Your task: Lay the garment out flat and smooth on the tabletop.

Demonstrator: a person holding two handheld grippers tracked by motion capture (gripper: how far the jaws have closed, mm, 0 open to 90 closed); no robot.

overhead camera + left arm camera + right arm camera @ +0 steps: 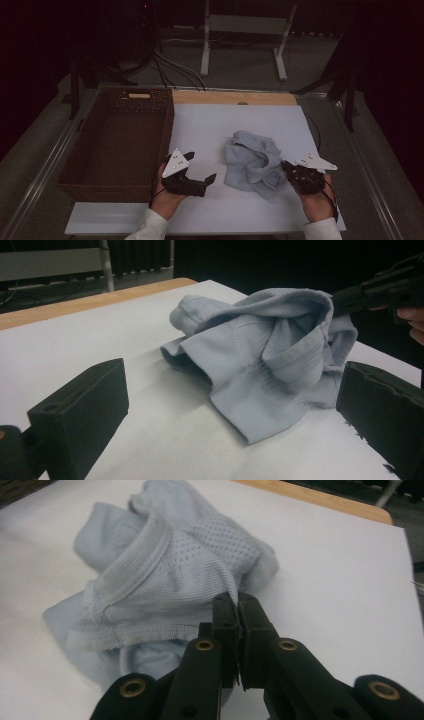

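Note:
A crumpled light blue garment lies on the white board, right of the middle. My right gripper is at its right edge with the jaws shut, pinching a fold of the mesh fabric at the fingertips. In the left gripper view that right gripper holds the garment up at its far corner. My left gripper stands open just left of the garment. Nothing lies between its wide-apart jaws, which point at the garment.
A brown wicker basket fills the table's left side, touching the white board. A wooden strip runs along the board's far edge. Cables and a white stand are on the floor beyond.

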